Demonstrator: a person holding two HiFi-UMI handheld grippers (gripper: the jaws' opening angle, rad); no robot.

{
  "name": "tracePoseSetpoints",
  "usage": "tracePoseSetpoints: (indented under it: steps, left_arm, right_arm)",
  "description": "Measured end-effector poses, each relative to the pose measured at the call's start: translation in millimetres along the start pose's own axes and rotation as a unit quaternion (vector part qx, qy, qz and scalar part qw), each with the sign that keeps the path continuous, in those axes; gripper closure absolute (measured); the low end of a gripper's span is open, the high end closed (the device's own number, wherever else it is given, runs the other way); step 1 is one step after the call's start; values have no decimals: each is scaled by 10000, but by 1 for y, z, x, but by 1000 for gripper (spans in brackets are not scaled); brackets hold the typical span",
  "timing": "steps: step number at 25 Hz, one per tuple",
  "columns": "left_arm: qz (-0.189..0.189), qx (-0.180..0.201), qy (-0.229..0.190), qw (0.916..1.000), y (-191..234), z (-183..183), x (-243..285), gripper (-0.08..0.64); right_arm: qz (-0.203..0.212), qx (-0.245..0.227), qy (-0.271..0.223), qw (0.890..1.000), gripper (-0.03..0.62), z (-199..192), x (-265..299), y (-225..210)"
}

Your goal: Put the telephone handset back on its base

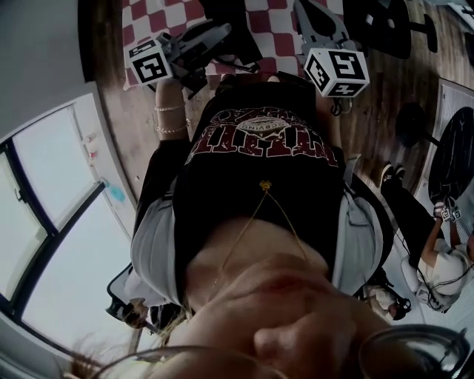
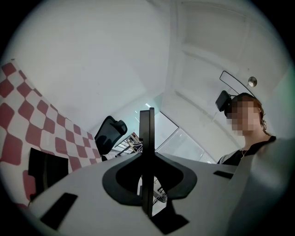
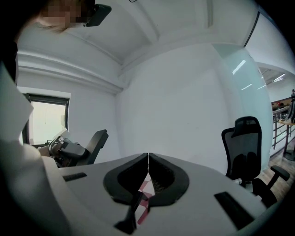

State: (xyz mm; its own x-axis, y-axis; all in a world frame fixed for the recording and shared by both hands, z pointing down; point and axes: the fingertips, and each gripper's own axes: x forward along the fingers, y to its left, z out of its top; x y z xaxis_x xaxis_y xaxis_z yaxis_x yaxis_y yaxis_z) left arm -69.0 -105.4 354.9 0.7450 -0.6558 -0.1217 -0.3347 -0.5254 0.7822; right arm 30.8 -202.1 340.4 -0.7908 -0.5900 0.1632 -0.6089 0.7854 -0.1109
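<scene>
Wooden plank floor [image 1: 370, 111], red-and-white checkered cloth [image 1: 148, 18] at its far side, black chair base [image 1: 392, 26]

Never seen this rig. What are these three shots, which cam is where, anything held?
No robot arm: a person holds a two-jaw gripper in each hand. The head view comes from a camera on their head, tipped so far down it mostly shows their own black shirt; the left cube and right cube at the top belong to the grippers. The other two pictures come from a camera riding on each gripper. The left gripper and right gripper both have jaws shut, nothing between them. A red-and-white checked cloth lies beyond the grippers. No telephone shows anywhere.
</scene>
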Motion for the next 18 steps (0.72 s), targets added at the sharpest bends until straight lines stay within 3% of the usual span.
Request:
tracePoseSetpoints:
  steps: [18]
  left_arm:
    - [-144, -464, 507, 9975, 41, 11, -42, 480]
  right_arm:
    - [-520, 134, 163, 9984, 572, -9, 28, 28]
